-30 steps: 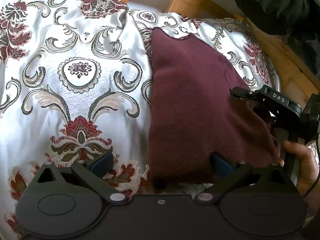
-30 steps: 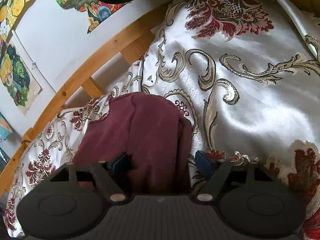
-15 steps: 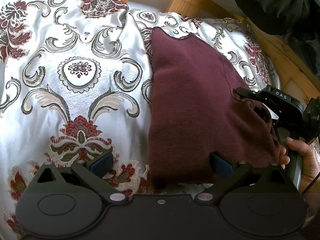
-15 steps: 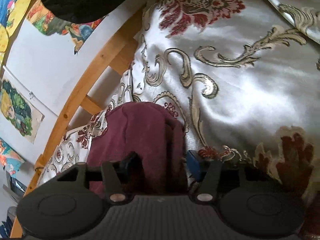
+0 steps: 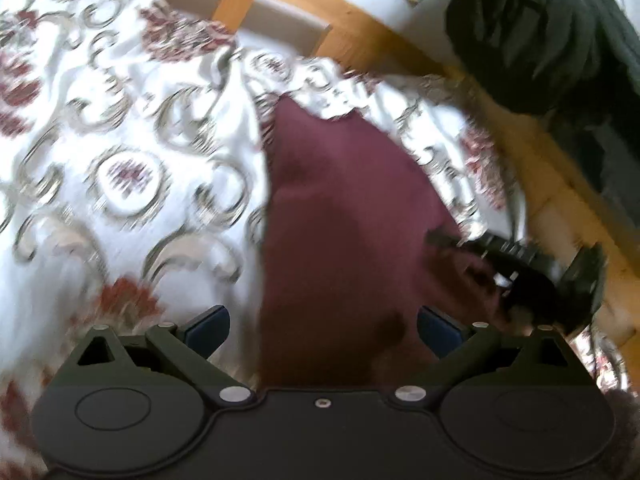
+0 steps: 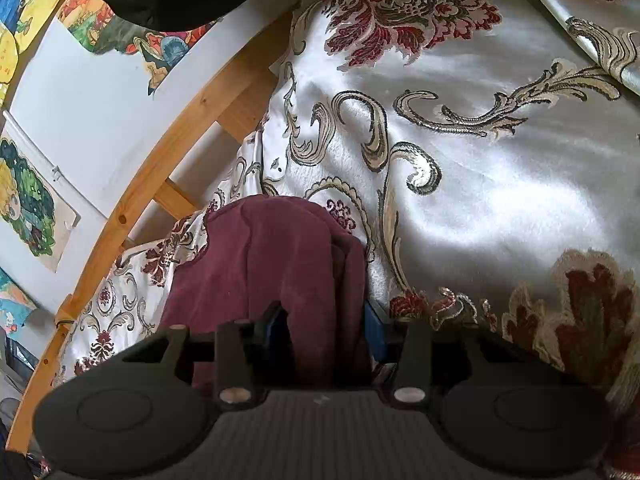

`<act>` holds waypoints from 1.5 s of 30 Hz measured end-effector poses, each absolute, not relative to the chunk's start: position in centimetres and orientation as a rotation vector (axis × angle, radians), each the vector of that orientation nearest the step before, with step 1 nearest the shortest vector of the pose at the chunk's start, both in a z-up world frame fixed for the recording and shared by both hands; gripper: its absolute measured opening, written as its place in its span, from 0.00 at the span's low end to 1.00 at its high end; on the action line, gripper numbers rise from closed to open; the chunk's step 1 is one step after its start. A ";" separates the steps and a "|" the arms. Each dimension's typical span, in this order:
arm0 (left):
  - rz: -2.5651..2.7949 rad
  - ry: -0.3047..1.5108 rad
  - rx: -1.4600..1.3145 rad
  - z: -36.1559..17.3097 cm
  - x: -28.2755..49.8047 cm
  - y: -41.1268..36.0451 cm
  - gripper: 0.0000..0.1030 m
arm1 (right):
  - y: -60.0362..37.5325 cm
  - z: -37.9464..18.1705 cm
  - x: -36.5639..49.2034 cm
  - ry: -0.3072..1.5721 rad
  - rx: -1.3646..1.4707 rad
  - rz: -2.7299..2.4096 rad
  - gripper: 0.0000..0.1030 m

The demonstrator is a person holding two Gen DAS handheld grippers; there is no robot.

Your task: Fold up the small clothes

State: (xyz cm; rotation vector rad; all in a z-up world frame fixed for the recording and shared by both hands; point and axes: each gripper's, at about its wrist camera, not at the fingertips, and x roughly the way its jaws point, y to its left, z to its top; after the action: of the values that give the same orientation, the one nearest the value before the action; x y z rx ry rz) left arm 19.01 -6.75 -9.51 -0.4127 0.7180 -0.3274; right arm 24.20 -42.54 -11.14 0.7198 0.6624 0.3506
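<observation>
A maroon garment (image 5: pixel 344 216) lies folded lengthwise on the patterned white bedspread (image 5: pixel 132 128). My left gripper (image 5: pixel 322 330) is open wide, its near end of the cloth lying between the blue pads without touching them; this view is motion-blurred. My right gripper (image 6: pixel 325 326) is at the garment's (image 6: pixel 272 256) other end. Its jaws are closing, and a bunched fold of the cloth fills the gap between the pads. In the left wrist view the right gripper (image 5: pixel 460 248) shows at the garment's right edge, where the cloth is puckered.
A wooden bed rail (image 6: pixel 160 168) runs along the far side of the bedspread (image 6: pixel 500 184), with a white wall and colourful pictures (image 6: pixel 28 208) behind it. A dark green bundle of cloth (image 5: pixel 552 36) hangs above the rail.
The right jaws have narrowed from wide apart to tight around the garment's fold, and that view has rolled. The left view has tipped up and blurred, its jaws unchanged.
</observation>
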 end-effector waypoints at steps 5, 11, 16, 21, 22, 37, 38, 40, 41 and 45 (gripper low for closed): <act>-0.347 0.695 -0.387 -8.5 22.6 -7.7 0.96 | -42.4 -11.2 24.0 0.651 0.709 0.348 0.46; -0.294 0.808 -0.384 -9.7 26.2 -8.1 0.90 | -42.3 -11.2 24.0 0.646 0.705 0.351 0.47; -0.309 0.814 -0.409 -9.9 25.9 -7.8 0.82 | -42.1 -11.3 23.9 0.640 0.691 0.350 0.48; -0.300 0.817 -0.430 -9.9 26.0 -7.8 0.77 | -42.0 -11.2 23.9 0.634 0.691 0.347 0.48; -0.301 0.817 -0.429 -9.9 26.1 -7.8 0.76 | -42.0 -11.2 23.8 0.633 0.691 0.347 0.48; -0.324 0.835 -0.474 -10.0 26.1 -7.5 0.65 | -41.9 -11.0 23.9 0.633 0.696 0.349 0.41; -0.326 0.835 -0.480 -10.1 26.1 -7.4 0.63 | -41.9 -11.0 23.9 0.634 0.696 0.349 0.38; -0.330 0.834 -0.493 -10.1 26.0 -7.1 0.56 | -41.9 -10.8 23.9 0.627 0.691 0.352 0.32; -0.335 0.831 -0.493 -10.0 26.0 -7.0 0.49 | -41.8 -10.5 23.8 0.618 0.682 0.355 0.28; -0.374 0.774 -0.442 -8.7 25.1 -7.2 0.35 | -40.5 -8.1 23.0 0.550 0.580 0.387 0.24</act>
State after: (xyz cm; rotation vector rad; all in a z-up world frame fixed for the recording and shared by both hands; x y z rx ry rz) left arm 25.10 -7.15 -8.67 -0.4415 0.7741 -0.3736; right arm 22.97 -40.52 -8.14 0.5799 0.5496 0.3874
